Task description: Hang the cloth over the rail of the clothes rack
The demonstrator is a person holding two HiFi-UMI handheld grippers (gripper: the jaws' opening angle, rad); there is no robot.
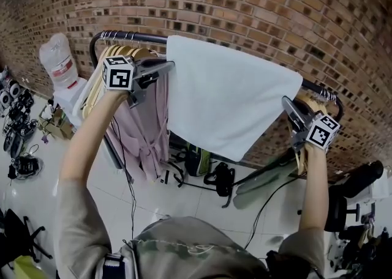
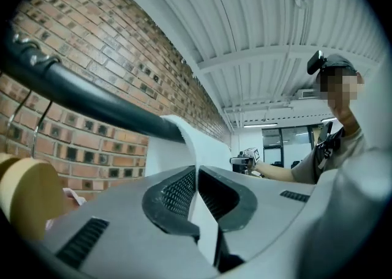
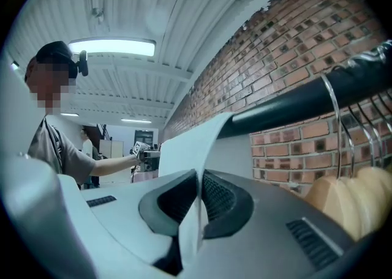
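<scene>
The white cloth (image 1: 226,97) covers the middle of the rail (image 1: 153,38) — only its left bend and right end show. Wooden hangers (image 1: 310,101) at the right sit mostly behind the right gripper (image 1: 289,107). Dark clutter (image 1: 18,131) on the floor is cut off by the left edge — too small to name.

The black rail (image 1: 138,37) carries a white cloth (image 1: 226,94) draped over it; wooden hangers (image 1: 95,85) (both ends) too.
</scene>
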